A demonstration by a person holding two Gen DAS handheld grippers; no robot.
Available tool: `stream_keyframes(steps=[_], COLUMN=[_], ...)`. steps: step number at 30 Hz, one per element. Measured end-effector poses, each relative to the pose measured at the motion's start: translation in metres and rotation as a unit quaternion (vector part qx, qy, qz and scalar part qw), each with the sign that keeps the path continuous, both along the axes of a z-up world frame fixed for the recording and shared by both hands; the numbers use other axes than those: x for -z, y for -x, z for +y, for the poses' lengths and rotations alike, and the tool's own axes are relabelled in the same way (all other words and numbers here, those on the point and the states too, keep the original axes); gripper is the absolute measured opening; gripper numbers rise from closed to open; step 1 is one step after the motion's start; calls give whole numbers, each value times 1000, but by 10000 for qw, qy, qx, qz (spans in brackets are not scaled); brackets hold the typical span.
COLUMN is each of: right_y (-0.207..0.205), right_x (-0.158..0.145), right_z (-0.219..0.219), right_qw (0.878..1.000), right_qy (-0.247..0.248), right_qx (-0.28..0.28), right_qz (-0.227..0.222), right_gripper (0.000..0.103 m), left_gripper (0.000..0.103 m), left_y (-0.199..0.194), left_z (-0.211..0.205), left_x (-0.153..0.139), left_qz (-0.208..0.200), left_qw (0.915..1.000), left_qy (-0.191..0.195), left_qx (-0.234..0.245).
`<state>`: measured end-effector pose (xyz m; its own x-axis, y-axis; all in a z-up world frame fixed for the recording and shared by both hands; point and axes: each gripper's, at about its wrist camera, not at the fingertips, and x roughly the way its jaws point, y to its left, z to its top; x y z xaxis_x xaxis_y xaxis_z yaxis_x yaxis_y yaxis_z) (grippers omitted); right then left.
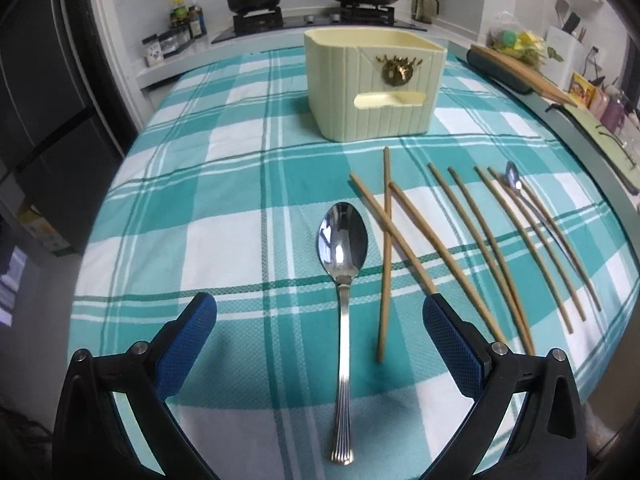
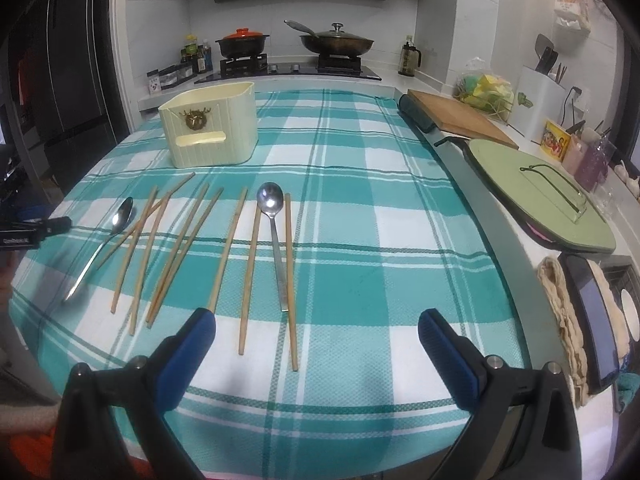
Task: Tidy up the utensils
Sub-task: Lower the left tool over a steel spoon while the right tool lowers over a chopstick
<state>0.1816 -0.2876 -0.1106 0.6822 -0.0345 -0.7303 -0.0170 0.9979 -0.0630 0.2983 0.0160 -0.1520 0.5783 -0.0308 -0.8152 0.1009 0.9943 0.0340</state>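
Note:
A cream utensil holder (image 1: 374,86) stands on the teal checked tablecloth (image 1: 224,208); it also shows in the right wrist view (image 2: 210,128). A large steel spoon (image 1: 343,280) lies straight ahead between the open jaws of my left gripper (image 1: 320,320). Several wooden chopsticks (image 1: 472,236) lie to its right, some crossed, with a small spoon (image 1: 514,180) among them. In the right wrist view the chopsticks (image 2: 176,248) fan across the cloth with the small spoon (image 2: 274,224) and the large spoon (image 2: 108,236). My right gripper (image 2: 316,332) is open and empty above the cloth.
A stove with a black pot (image 2: 242,44) and a lidded pan (image 2: 336,42) stands at the back. A wooden cutting board (image 2: 460,118), a green board (image 2: 536,196) and kitchen clutter line the right counter. A dark fridge (image 1: 44,120) stands at the left.

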Motion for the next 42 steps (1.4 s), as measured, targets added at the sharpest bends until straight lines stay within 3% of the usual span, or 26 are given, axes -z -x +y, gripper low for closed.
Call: stream_keyframes(steps=[11, 20, 24, 25, 27, 30, 35, 38, 42], right_y=[-12, -51, -95, -105, -123, -146, -173, -177, -176], right_x=[8, 7, 34, 43, 56, 67, 78, 83, 81], right_z=[0, -15, -20, -21, -17, -9, 1, 11, 9], right_qw=[9999, 9999, 9972, 9957, 9933, 9915, 9847, 9838, 9813], right_qy=[-140, -48, -184, -265, -384, -380, -586, -152, 175], right_qx=[37, -3, -308, -339, -473, -621, -901, -1015, -838], right_qz=[95, 143, 661, 823, 984, 1077, 1375, 1468, 1723], right_gripper=[101, 98, 63, 61, 44, 30, 26, 16, 15], left_gripper=[103, 103, 103, 103, 103, 103, 103, 103, 103], left_y=[-54, -62, -59, -58, -57, -55, -54, -54, -50], left_z=[-2, 6, 12, 13, 14, 15, 18, 19, 21], left_x=[51, 57, 58, 58, 58, 58, 58, 58, 55], left_qz=[336, 318, 350, 355, 365, 383, 428, 464, 533], left_qw=[9986, 9984, 9983, 9983, 9982, 9981, 9979, 9978, 9974], left_qy=[-340, -249, -146, -154, -167, -158, -127, -159, -324], left_qx=[-224, -387, -438, -441, -447, -462, -463, -437, -366])
